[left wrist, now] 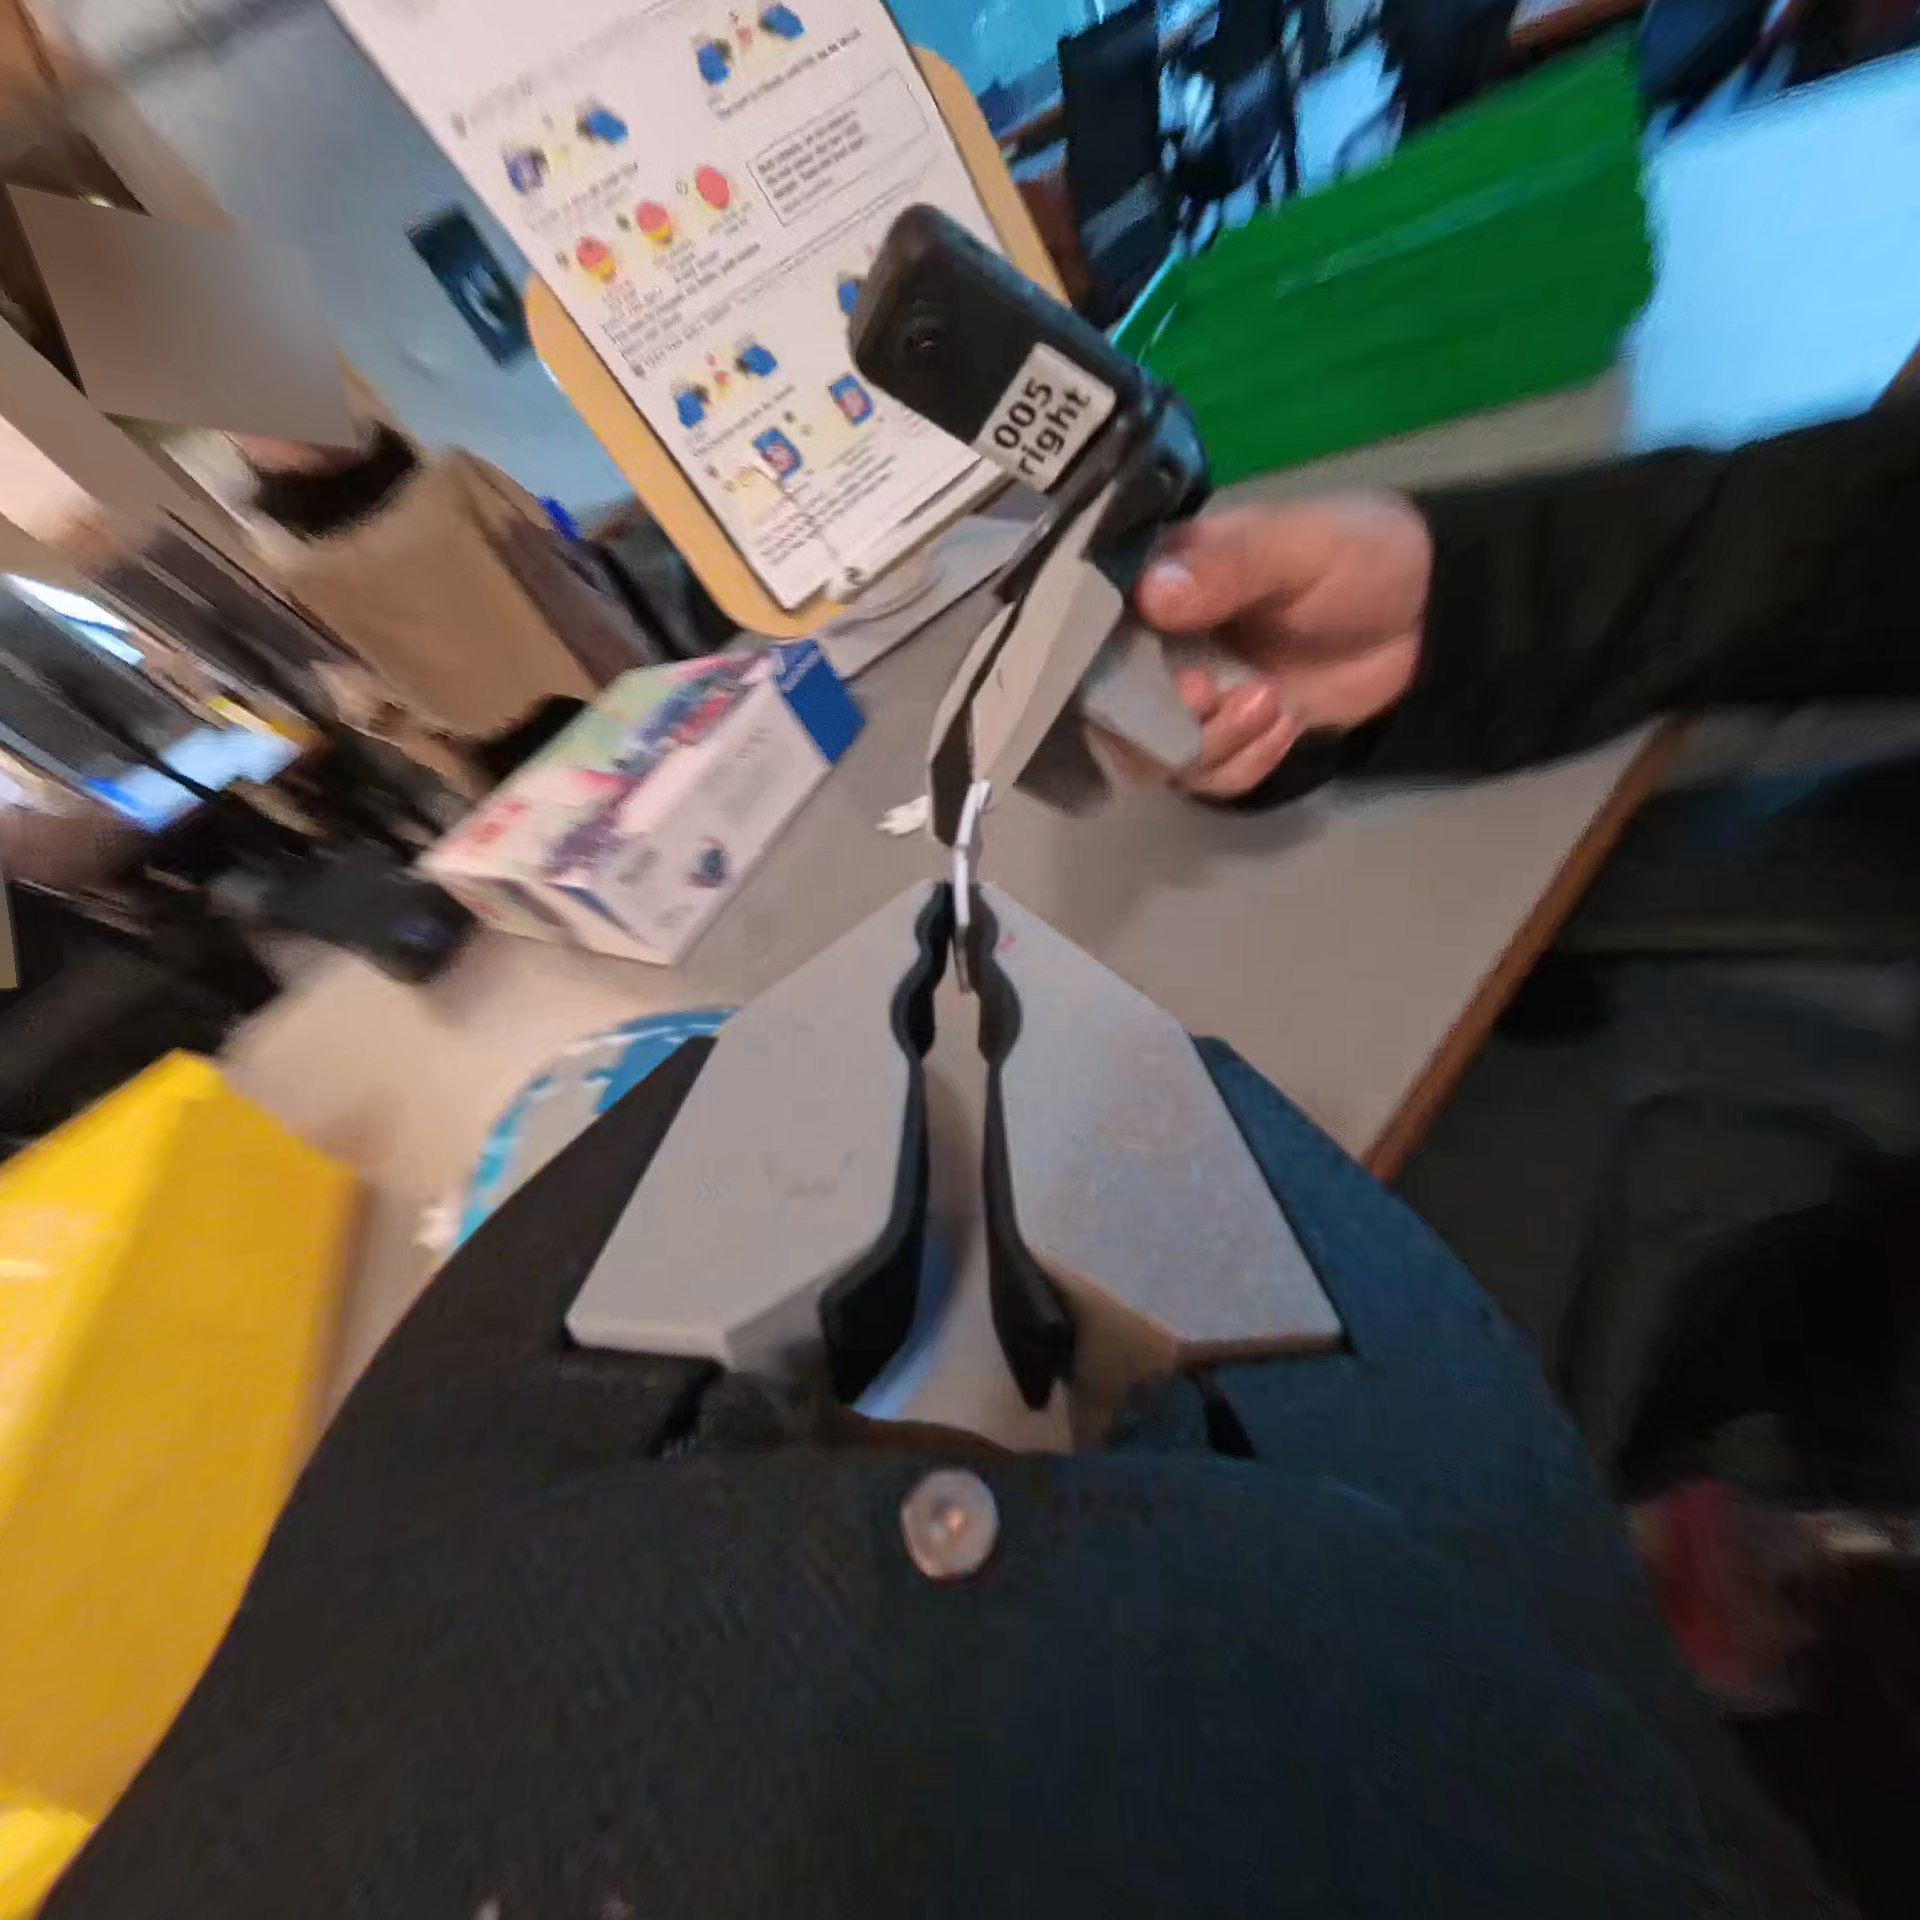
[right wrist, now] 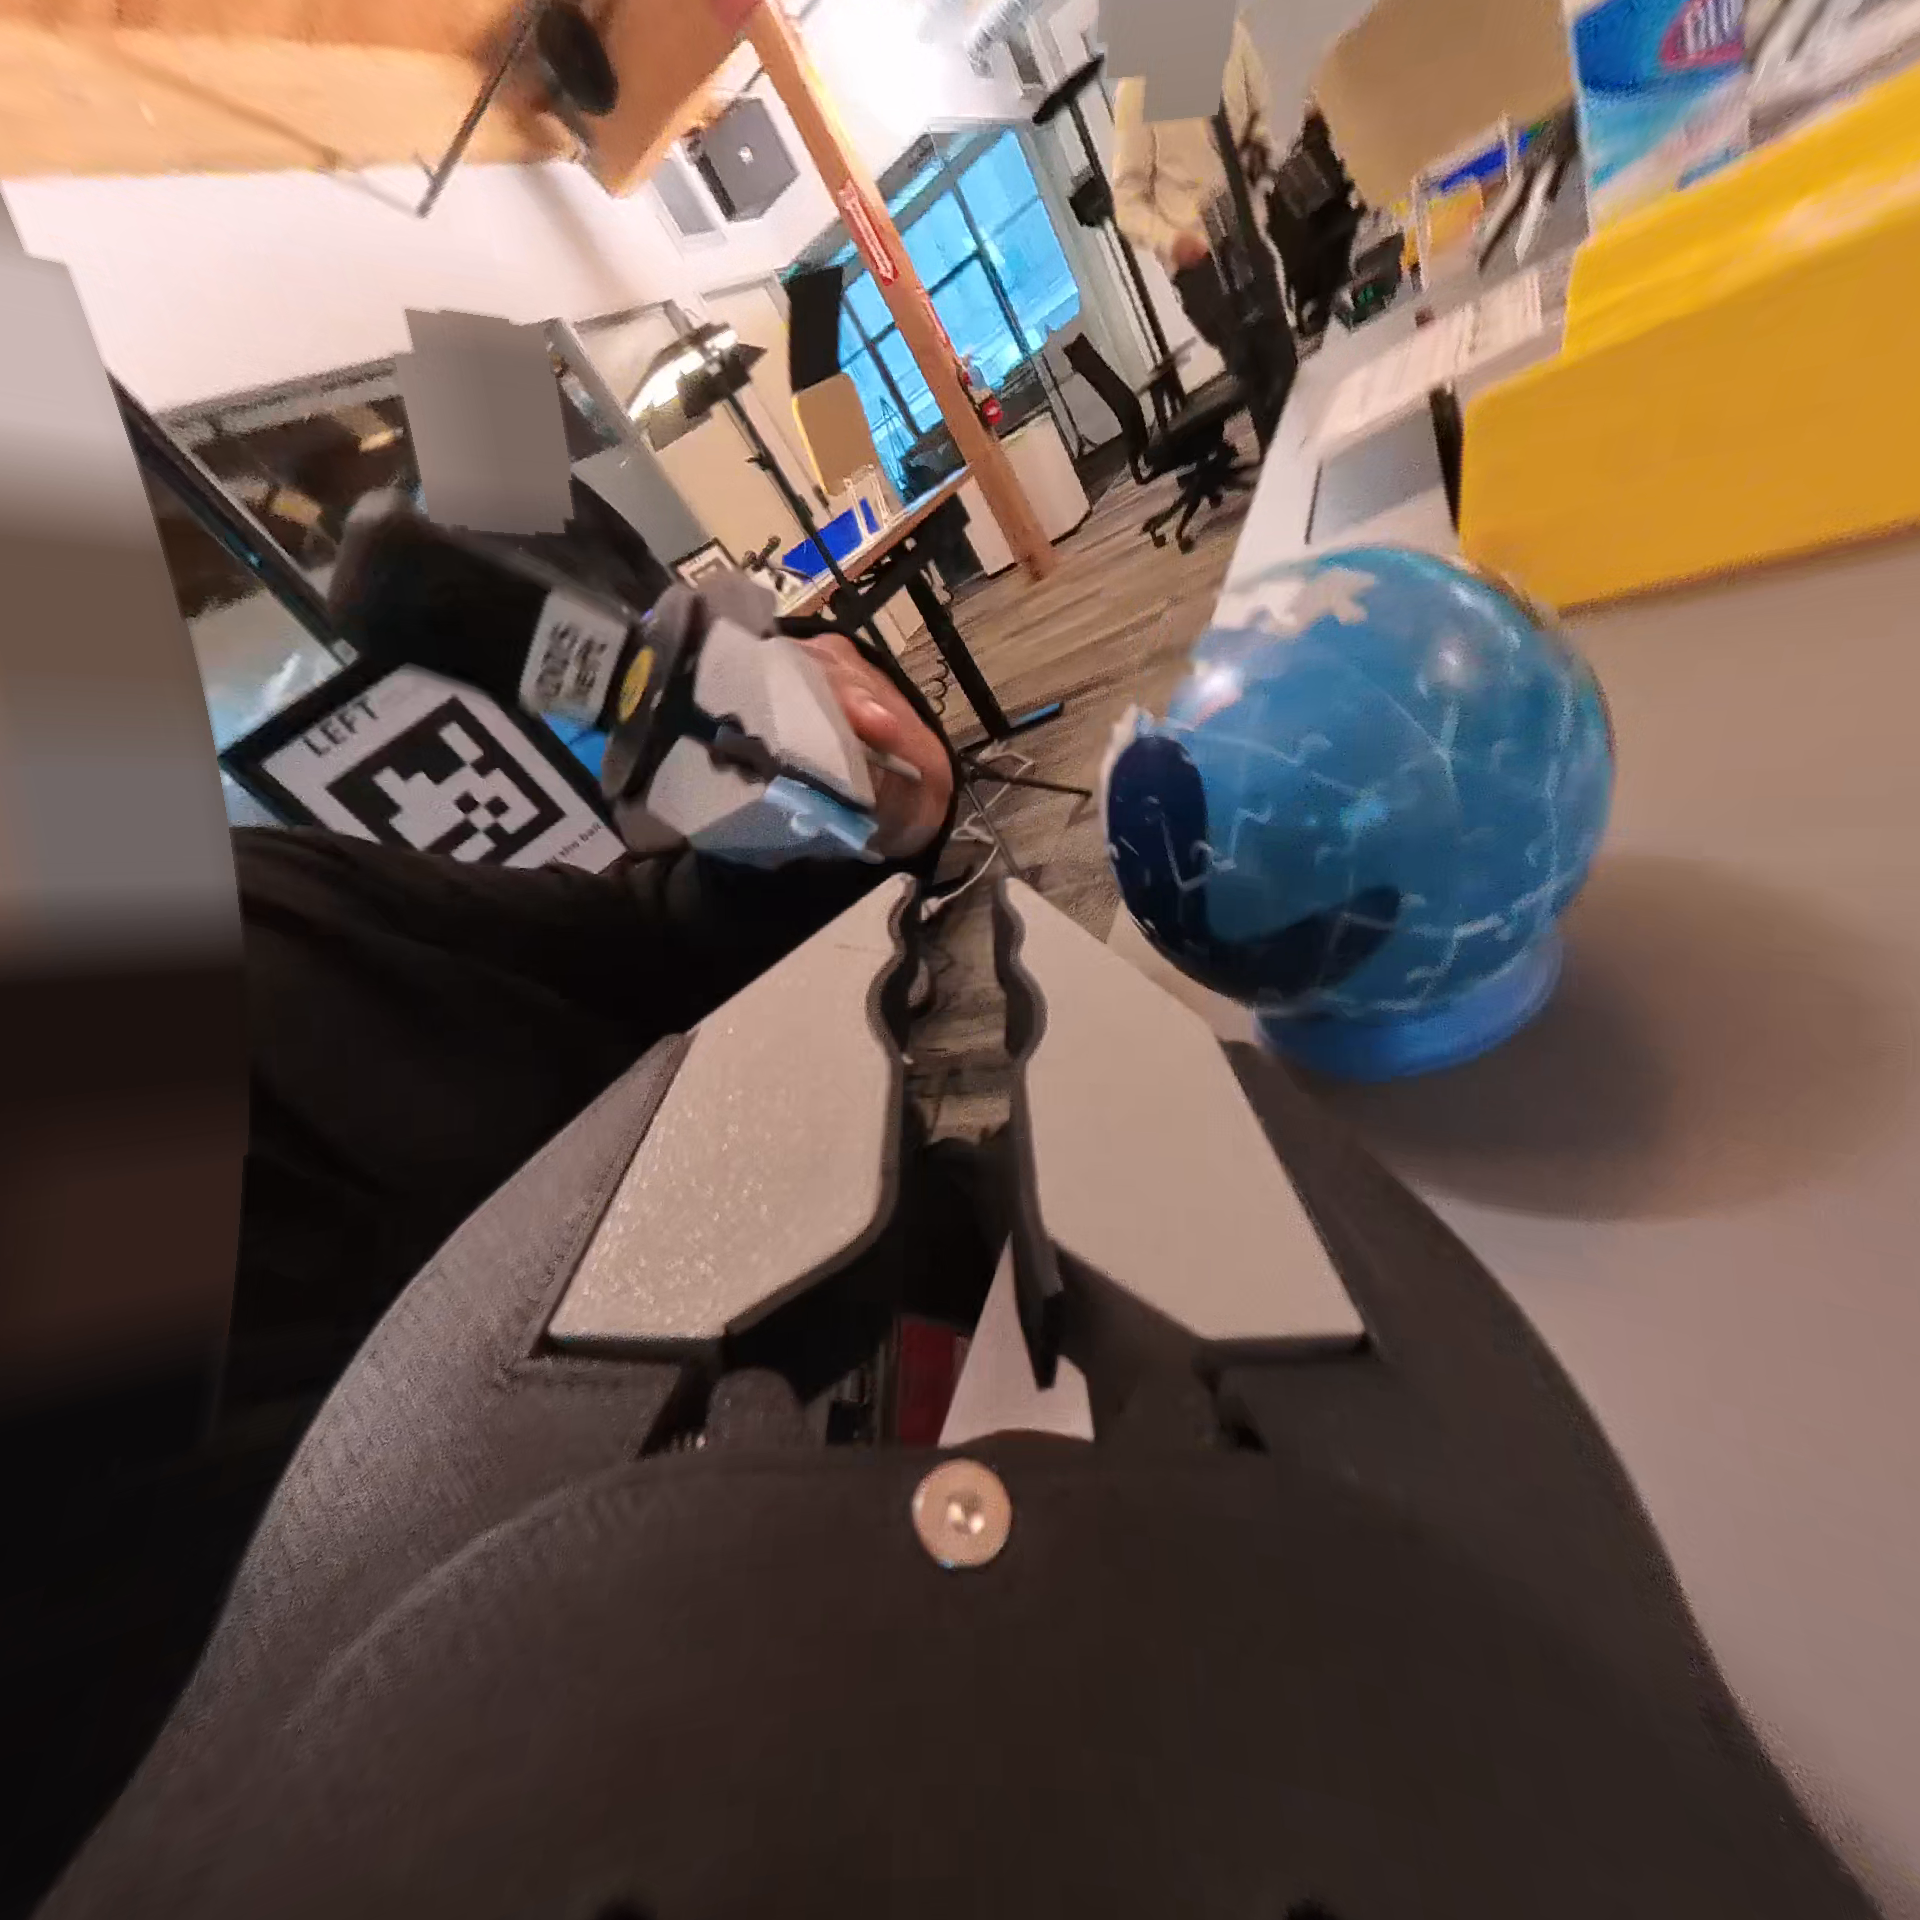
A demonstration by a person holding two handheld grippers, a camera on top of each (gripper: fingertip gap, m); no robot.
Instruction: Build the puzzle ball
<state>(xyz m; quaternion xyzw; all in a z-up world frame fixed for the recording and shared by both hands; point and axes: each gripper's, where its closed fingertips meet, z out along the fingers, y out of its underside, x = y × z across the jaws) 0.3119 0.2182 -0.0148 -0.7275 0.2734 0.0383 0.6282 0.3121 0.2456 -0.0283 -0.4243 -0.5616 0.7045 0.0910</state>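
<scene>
The blue puzzle ball (right wrist: pixel 1361 790) stands on its blue ring base on the grey table, with an open gap at its upper left. Part of it shows behind my left gripper (left wrist: pixel 582 1081). My left gripper (left wrist: pixel 961 935) is shut on a thin white puzzle piece (left wrist: pixel 971 862), seen edge-on and held above the table. My right gripper (right wrist: pixel 954 909) has a narrow gap between its jaws with nothing in it. Its tips (left wrist: pixel 956 816) are right beside the piece's far end. The left gripper (right wrist: pixel 868 821) with the piece (right wrist: pixel 805 826) shows left of the ball.
A yellow bin (left wrist: pixel 156 1351) sits left of the ball, also in the right wrist view (right wrist: pixel 1714 364). The puzzle box (left wrist: pixel 665 800) and an instruction sheet on a board (left wrist: pixel 727 260) stand at the back. A loose white piece (left wrist: pixel 902 821) lies on the table. The table edge (left wrist: pixel 1507 987) runs at right. Spacing between my two grippers at the tips: around 4 cm.
</scene>
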